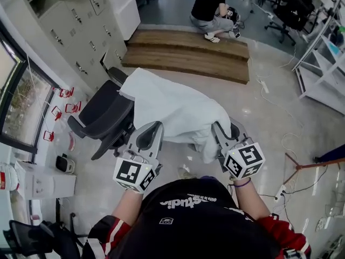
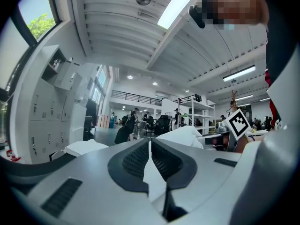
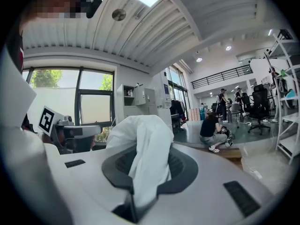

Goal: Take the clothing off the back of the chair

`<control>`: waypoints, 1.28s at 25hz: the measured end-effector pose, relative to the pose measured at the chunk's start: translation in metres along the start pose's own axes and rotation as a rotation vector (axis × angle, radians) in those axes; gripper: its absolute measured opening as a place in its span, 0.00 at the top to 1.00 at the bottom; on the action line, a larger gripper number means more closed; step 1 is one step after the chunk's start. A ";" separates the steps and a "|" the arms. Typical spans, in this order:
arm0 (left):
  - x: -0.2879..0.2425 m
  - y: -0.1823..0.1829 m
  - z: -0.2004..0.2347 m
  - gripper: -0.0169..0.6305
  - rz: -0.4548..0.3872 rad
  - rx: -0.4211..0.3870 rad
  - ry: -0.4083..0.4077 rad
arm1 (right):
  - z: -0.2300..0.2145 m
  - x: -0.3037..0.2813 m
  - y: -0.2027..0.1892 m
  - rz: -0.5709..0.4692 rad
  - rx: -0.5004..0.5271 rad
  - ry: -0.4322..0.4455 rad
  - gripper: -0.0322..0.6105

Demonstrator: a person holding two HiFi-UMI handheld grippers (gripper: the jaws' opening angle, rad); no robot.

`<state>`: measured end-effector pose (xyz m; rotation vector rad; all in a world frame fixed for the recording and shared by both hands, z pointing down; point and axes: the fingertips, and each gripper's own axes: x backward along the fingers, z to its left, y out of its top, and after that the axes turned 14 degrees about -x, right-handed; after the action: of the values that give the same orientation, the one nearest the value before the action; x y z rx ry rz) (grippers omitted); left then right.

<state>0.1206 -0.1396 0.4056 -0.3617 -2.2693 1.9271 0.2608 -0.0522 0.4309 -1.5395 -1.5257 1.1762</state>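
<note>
A white garment (image 1: 178, 107) is stretched between my two grippers, and its far part lies over a black office chair (image 1: 105, 112) in the head view. My left gripper (image 1: 152, 127) is shut on the garment's near left edge; in the left gripper view a thin white fold (image 2: 152, 172) is pinched between the pads of that gripper (image 2: 151, 146). My right gripper (image 1: 218, 127) is shut on the near right edge. The right gripper view shows a thick bunch of white cloth (image 3: 145, 144) standing up between the jaws of that gripper (image 3: 143, 165). The cloth hides the chair's back.
Grey lockers (image 1: 86, 20) line the left wall. A low wooden step (image 1: 188, 50) lies beyond the chair, with a person crouching (image 1: 212, 12) behind it. A white shelf rack (image 1: 323, 63) stands at the right, and cables trail over the floor (image 1: 269, 90).
</note>
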 end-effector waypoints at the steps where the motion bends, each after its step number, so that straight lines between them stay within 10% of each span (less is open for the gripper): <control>1: -0.005 0.001 -0.005 0.92 -0.001 0.000 -0.012 | -0.006 0.004 0.001 -0.003 -0.003 -0.014 0.81; 14: -0.021 0.002 -0.021 0.92 0.010 0.011 -0.025 | -0.037 0.019 0.007 -0.010 -0.021 -0.066 0.81; 32: 0.023 0.012 0.027 0.92 0.014 -0.015 0.172 | 0.032 -0.032 0.024 -0.022 0.022 0.166 0.81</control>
<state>0.0931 -0.1571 0.3885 -0.5250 -2.1784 1.8103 0.2438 -0.0908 0.4013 -1.5609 -1.4119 1.0224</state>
